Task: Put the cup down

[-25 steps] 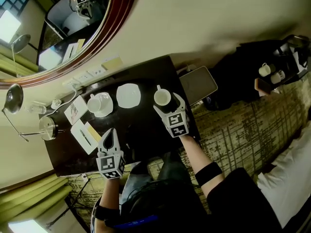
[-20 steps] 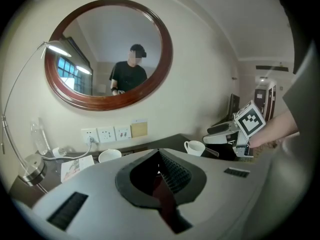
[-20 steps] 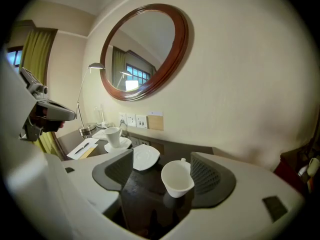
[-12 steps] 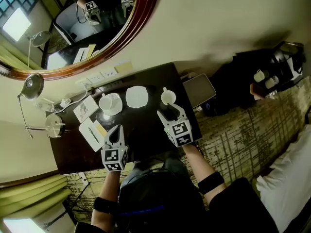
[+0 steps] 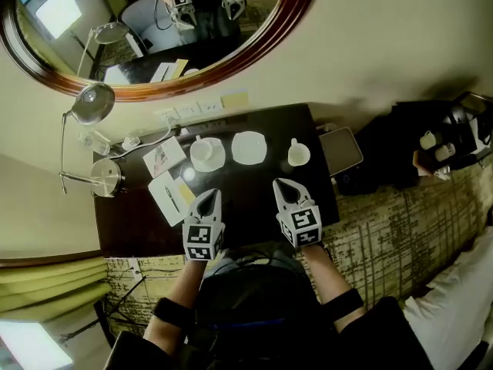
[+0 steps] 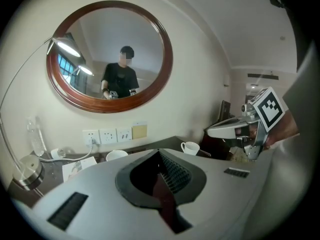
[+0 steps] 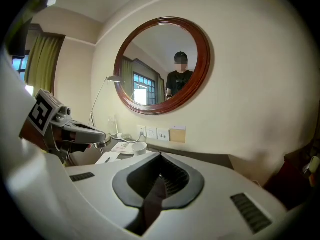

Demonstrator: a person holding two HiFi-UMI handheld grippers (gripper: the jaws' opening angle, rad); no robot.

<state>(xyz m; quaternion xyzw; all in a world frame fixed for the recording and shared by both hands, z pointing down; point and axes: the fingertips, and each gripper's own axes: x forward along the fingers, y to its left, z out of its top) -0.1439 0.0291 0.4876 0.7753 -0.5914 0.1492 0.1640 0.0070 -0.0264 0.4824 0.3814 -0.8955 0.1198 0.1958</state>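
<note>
Your cup (image 5: 298,153) stands upright on the dark table (image 5: 246,206), toward the far right corner, and neither gripper is touching it. From above its inside shows only white, so you cannot tell whether it holds any liquid. Just to its left lies a white saucer (image 5: 249,147) with nothing on it. Left of that, a second cup (image 5: 202,149) sits on its own saucer (image 5: 216,163), and its contents are just as hard to make out. Your right gripper (image 5: 281,185) hangs over the near part of the table, well apart from the cup. Its jaws have just been closing and now meet, with nothing between them. Your left gripper (image 5: 213,195) is level with it over the near side, jaws pressed together and empty as well. Further left on the table lie a printed card (image 5: 163,157) and a notepad (image 5: 171,196) with a pen on it, near the round lamp base (image 5: 105,177).
</note>
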